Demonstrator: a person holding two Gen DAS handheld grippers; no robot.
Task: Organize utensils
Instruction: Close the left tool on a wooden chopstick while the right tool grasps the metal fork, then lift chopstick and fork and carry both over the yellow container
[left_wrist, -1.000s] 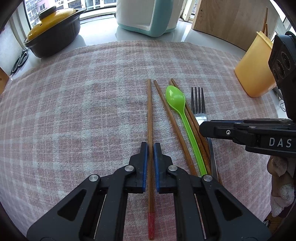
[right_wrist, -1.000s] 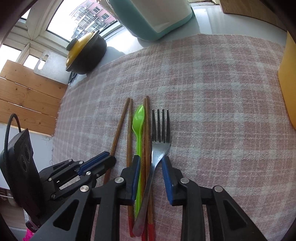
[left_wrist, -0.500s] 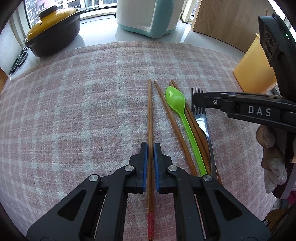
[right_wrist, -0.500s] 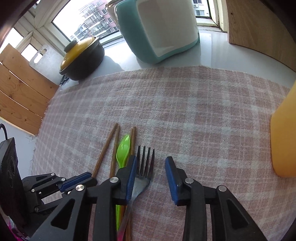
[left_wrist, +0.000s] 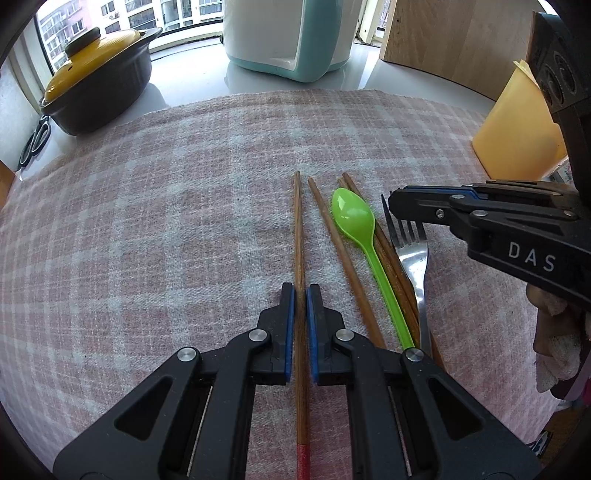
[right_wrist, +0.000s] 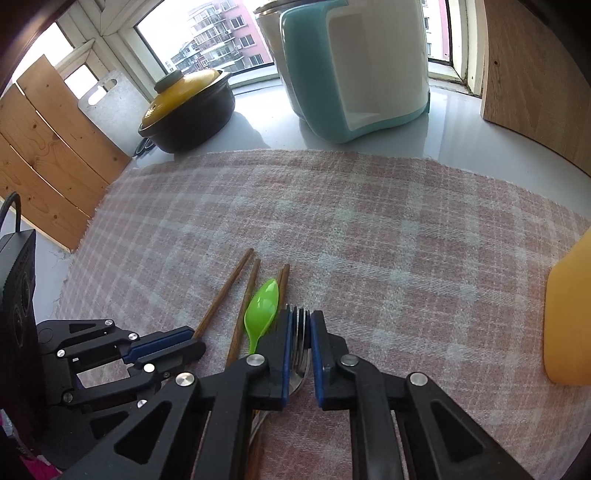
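My left gripper (left_wrist: 300, 291) is shut on a wooden chopstick (left_wrist: 298, 229) with a red end, lying on the pink checked cloth (left_wrist: 147, 221). To its right lie more chopsticks (left_wrist: 332, 236), a green plastic spoon (left_wrist: 352, 218) and a metal fork (left_wrist: 415, 258), side by side. My right gripper (right_wrist: 298, 321) is over the fork's head, and its jaws are closing to a narrow slit. The fork's tines (right_wrist: 300, 317) show in that slit. I cannot tell whether the pads pinch them. In the left wrist view the right gripper (left_wrist: 393, 203) covers the tine tips.
A yellow container (left_wrist: 517, 129) stands at the cloth's right edge. Behind the cloth are a black pot with a yellow lid (left_wrist: 99, 85), a teal and white appliance (left_wrist: 295, 33) and a wooden board (left_wrist: 461, 37). Scissors (left_wrist: 35, 142) lie at the far left.
My right gripper slid forward along the fork from its neck to its tines, opened wider on the way, then closed. The left gripper kept still on its chopstick.
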